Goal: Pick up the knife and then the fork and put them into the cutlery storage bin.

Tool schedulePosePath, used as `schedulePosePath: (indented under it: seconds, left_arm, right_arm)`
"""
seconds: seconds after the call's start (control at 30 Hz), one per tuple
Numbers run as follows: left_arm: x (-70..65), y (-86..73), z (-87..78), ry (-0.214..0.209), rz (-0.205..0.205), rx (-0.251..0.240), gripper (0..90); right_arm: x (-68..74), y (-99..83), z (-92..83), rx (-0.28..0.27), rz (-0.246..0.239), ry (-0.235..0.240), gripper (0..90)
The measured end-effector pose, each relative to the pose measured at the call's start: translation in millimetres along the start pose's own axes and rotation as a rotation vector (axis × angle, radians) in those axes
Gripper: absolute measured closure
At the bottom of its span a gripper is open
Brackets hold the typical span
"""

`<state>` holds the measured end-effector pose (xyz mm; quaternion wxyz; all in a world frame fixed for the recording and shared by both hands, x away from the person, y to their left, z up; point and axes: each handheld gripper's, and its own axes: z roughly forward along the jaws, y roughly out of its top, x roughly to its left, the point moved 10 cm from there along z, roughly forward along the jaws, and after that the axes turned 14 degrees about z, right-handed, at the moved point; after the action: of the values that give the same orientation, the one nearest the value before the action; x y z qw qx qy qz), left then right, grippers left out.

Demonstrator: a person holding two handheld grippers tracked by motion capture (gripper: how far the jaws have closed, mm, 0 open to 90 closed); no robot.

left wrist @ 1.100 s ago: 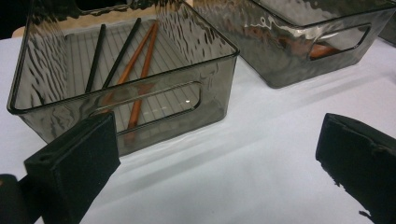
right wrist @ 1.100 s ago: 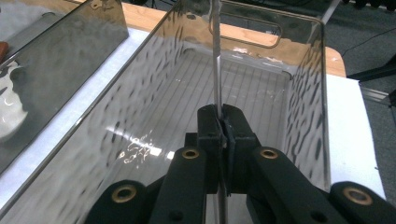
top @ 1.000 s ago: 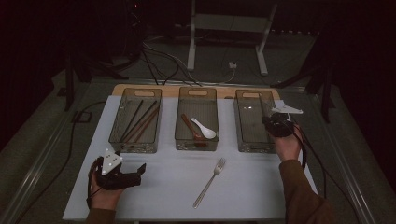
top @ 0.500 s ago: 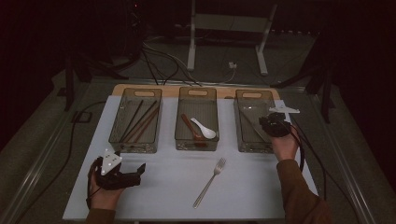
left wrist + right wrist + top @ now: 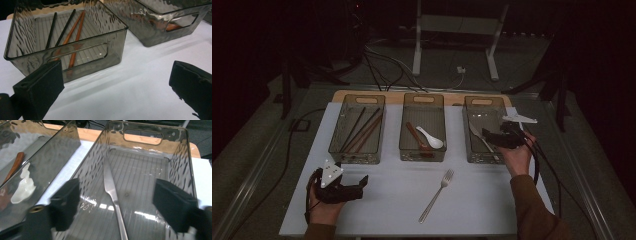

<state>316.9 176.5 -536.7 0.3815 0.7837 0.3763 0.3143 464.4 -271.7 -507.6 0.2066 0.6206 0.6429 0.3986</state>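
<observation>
Here the right gripper [image 5: 492, 134] hangs over the right bin [image 5: 147, 140], a smoky, ribbed clear-plastic tray; its jaws have just been opening, wide apart now, nothing between the pads. A smooth steel knife [image 5: 111, 187] lies flat on the bin floor, free. The left gripper [image 5: 357, 185] rests released on the white table [image 5: 482, 200]. A fork [image 5: 437, 195] lies in open space.

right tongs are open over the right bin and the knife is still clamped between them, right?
Not quite. The right tongs have just been opening over the right bin, but the knife lies loose on the bin floor, clear of both jaws. The right gripper view shows it.
</observation>
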Motion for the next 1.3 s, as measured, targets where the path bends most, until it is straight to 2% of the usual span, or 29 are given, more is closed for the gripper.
schedulePosePath:
  seconds: [0.2,0.37,0.47,0.63,0.9,1.1,1.3]
  left_arm:
    - [-1.5,0.5,0.7,-0.001,0.004,0.001,0.7]
    - [-2.7,0.6,1.3,-0.005,0.004,0.002,0.7]
    - [-3.0,0.5,1.3,-0.005,0.005,0.003,0.7]
    - [-5.0,1.1,2.0,-0.008,0.008,0.003,0.7]
    - [-10.5,4.8,3.1,-0.020,0.018,-0.003,0.7]
    - [-10.8,4.4,3.4,-0.020,0.017,-0.002,0.7]
    - [-10.5,3.7,3.6,-0.021,0.017,-0.002,0.7]
  right_arm:
    - [7.4,-7.7,-6.9,0.031,-0.018,0.016,8.0]
    - [21.0,-16.4,-14.6,0.050,-0.053,0.059,3.1]
    - [31.8,-22.7,-20.9,0.055,-0.088,0.081,3.0]
    - [46.8,-31.7,-29.9,0.054,-0.118,0.114,3.2]
    - [80.3,-54.6,-46.1,0.072,-0.187,0.192,3.8]
    - [100.9,-79.0,-45.9,0.108,-0.216,0.232,5.9]
    - [111.2,-93.9,-38.7,0.147,-0.224,0.255,5.8]
